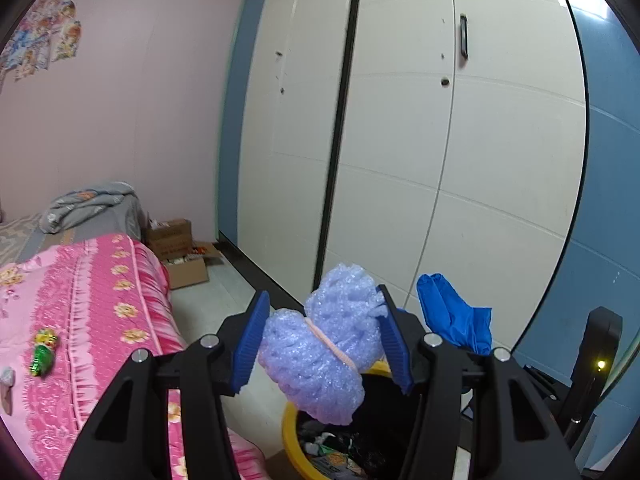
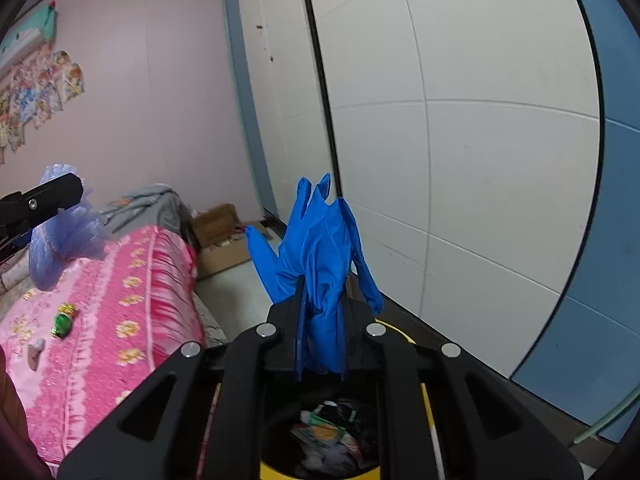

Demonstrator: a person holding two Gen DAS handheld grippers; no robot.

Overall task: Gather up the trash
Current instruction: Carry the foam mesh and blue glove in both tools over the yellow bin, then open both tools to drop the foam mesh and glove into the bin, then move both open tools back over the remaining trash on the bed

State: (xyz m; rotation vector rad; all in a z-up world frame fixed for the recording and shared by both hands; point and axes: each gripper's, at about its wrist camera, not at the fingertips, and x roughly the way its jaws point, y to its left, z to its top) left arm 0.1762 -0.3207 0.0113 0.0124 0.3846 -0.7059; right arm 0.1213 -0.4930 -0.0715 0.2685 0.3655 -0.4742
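My left gripper (image 1: 324, 336) is shut on a crumpled wad of pale purple bubble wrap (image 1: 320, 344) bound by a pink band, held above a yellow trash bin (image 1: 290, 428) with a black liner and mixed rubbish inside. My right gripper (image 2: 322, 320) is shut on a blue rubber glove (image 2: 320, 248) whose fingers stick upward; it hangs over the same yellow bin (image 2: 427, 396). In the left wrist view the blue glove (image 1: 452, 316) shows just right of my left gripper. From the right wrist view, the bubble wrap (image 2: 60, 240) appears at the far left.
A bed with a pink flowered cover (image 1: 88, 320) lies to the left; on it rest a green wrapper (image 1: 43, 350) and a small pale scrap (image 1: 6, 380). Cardboard boxes (image 1: 180, 252) sit on the floor by the pink wall. White wardrobe doors (image 1: 440, 140) stand straight ahead.
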